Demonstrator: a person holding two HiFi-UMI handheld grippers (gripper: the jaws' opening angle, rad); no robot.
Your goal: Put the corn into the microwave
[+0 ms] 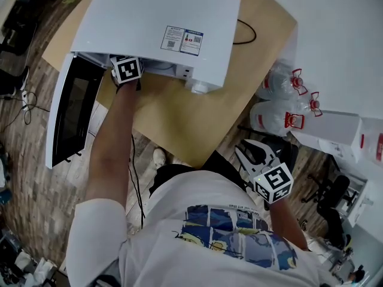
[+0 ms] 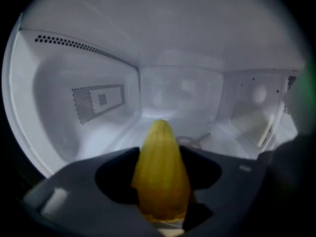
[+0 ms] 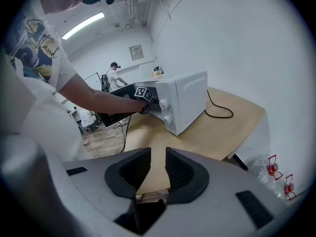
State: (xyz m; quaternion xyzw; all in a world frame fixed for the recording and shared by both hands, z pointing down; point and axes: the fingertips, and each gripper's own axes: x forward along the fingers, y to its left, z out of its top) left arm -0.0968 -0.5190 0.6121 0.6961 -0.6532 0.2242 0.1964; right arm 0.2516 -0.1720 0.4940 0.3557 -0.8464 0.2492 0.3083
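The microwave (image 1: 137, 23) and table (image 1: 263, 46) are viewed steeply from above by the head view and, from farther off at the near right, by the right gripper view. The cavity (image 2: 173, 90) is shown from close inside by the left gripper view.

The microwave (image 1: 155, 23) has a smooth white casing with a soft sheen. Its door (image 1: 75, 109), at nine o'clock in the head view, is dark and glossy. The tabletop (image 1: 179, 121) is pale matt wood. The corn (image 2: 162, 177) looks waxy and faintly ribbed. The right claw (image 3: 158, 162) bears matt black ribbed pads (image 3: 133, 167).
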